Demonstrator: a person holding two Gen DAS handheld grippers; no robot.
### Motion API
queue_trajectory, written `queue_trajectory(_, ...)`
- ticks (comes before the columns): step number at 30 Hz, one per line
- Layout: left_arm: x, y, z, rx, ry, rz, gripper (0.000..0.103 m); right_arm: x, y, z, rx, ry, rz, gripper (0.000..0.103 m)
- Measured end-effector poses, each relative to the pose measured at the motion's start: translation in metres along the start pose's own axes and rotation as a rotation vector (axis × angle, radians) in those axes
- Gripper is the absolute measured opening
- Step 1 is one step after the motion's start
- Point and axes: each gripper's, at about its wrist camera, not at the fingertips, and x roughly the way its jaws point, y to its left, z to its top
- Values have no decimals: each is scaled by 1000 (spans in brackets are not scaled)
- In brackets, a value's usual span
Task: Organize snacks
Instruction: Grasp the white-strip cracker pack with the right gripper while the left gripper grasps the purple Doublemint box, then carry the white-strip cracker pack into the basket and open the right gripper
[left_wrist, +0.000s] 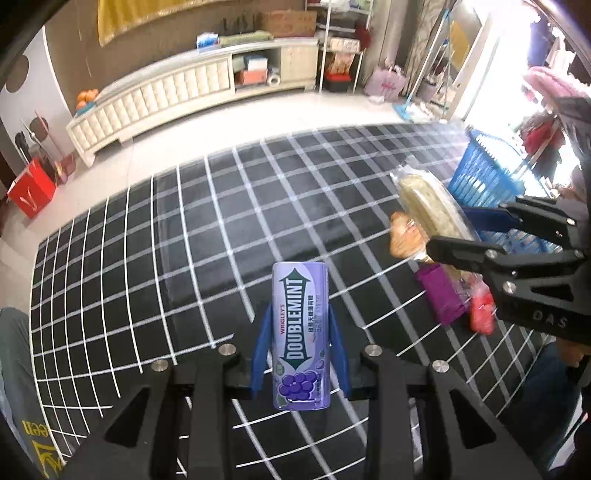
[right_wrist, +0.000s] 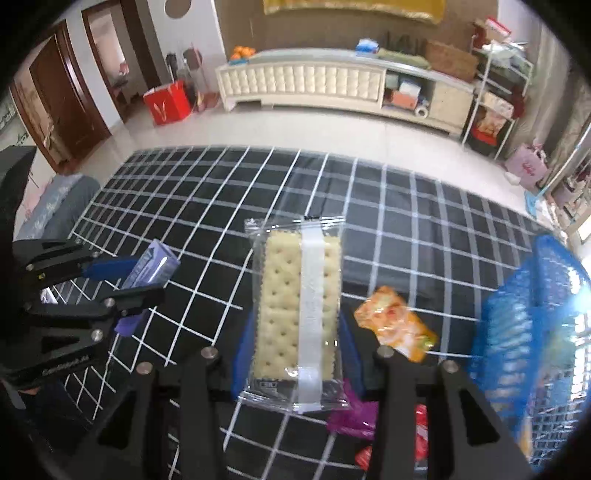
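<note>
Low in the frame, the left gripper (left_wrist: 300, 354) clamps a purple mint tin (left_wrist: 300, 332); the right gripper (right_wrist: 293, 354) clamps a clear cracker packet (right_wrist: 297, 314) above the checked cloth (right_wrist: 406, 229). Loose snacks (right_wrist: 395, 326) lie beyond. Next, probably, both carry right to the blue basket (right_wrist: 535, 314).

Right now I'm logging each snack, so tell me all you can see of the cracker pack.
The cracker pack is a clear plastic wrapper with crimped ends and a white seam strip down its middle, holding pale square crackers dotted with holes. It is sealed, held off the checked tablecloth, pinched at its sides between the right gripper's blue fingers.
</note>
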Motion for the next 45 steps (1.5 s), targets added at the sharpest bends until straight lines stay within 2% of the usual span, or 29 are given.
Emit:
queue_trajectory(9, -43, -68, 48, 81, -91, -31, 28, -78, -62, -2, 62, -101, -59, 48)
queue_trajectory(13, -44, -107, 64, 142, -103, -46, 28, -102, -89, -10, 115, -130, -93, 48)
queue_trajectory(21, -34, -171, 80, 186, -93, -101, 28, -130, -140, -32, 177, -138, -156, 48)
queue_trajectory(30, -14, -222, 82, 250, -52, -117, 28, -134, -194, -75, 279, -88, -173, 48)
queue_trajectory(33, -7, -236, 81, 264, -37, -121, 28, -122, -206, -88, 309, -42, -154, 48)
queue_trajectory(42, 3, -263, 72, 279, -10, -130, 28, -94, -225, -111, 365, 54, -151, 48)
queue_trajectory(45, 0, -266, 72, 285, -18, -136, 28, -94, -226, -115, 370, 71, -155, 51)
